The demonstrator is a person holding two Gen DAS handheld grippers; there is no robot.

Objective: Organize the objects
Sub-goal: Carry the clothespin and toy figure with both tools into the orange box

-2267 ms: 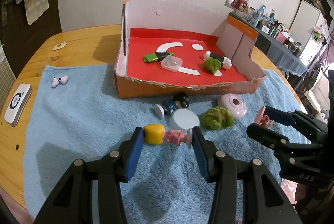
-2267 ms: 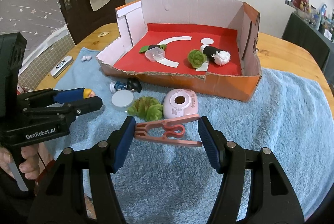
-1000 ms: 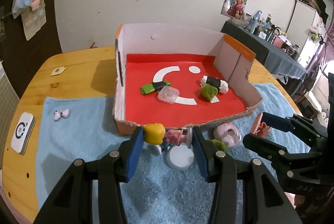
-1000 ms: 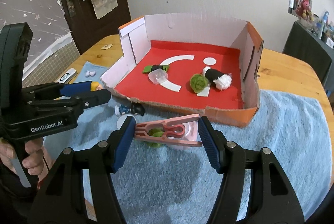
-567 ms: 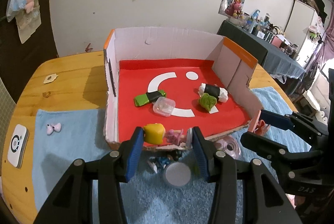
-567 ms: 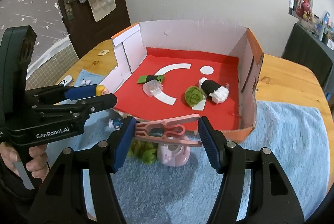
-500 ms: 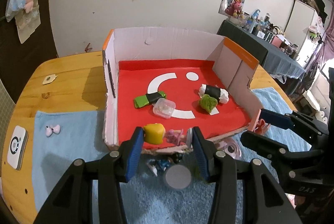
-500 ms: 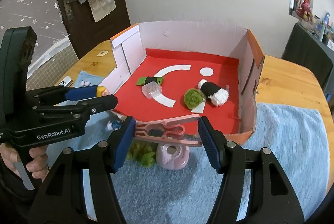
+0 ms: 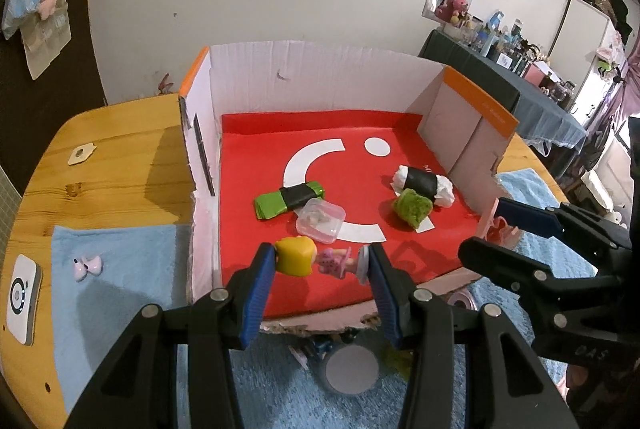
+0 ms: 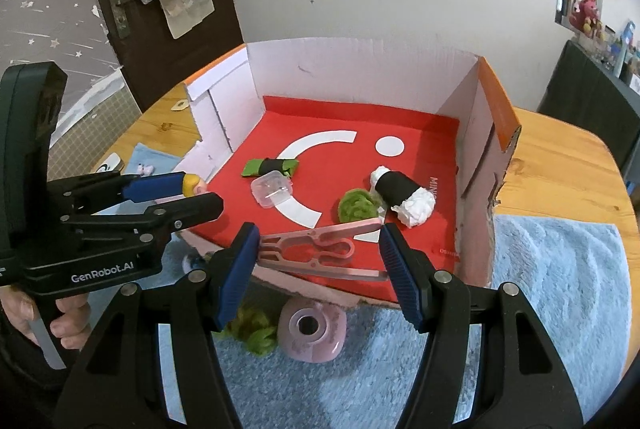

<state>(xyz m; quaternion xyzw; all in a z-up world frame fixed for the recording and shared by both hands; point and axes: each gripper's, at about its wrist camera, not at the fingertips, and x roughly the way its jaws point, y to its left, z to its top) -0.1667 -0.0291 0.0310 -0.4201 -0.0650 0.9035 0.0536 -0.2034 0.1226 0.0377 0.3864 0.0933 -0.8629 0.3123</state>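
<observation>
My left gripper [image 9: 320, 265] is shut on a small doll with yellow hair and a pink dress [image 9: 316, 261], held sideways over the near part of the red-floored cardboard box [image 9: 320, 85]. My right gripper [image 10: 318, 249] is shut on a pink clothes peg [image 10: 320, 253], held crosswise above the box's near wall [image 10: 320, 289]. Inside the box lie a green roll with a black band [image 9: 290, 199], a clear plastic case [image 9: 320, 221], a green fuzzy ball [image 9: 412, 207] and a white roll with a black band [image 9: 422, 183].
On the blue towel [image 10: 560, 309] in front of the box lie a pink round case [image 10: 312, 333], a green fuzzy piece [image 10: 256, 333], a white disc [image 9: 352, 369] and a small dark-haired figure [image 9: 320, 345]. A white device [image 9: 22, 297] and pink earbuds [image 9: 86, 267] sit at the left.
Both grippers have moved forward with their loads, from over the towel to over the box's near edge. The box fills more of both views. The loose items now lie below the fingers.
</observation>
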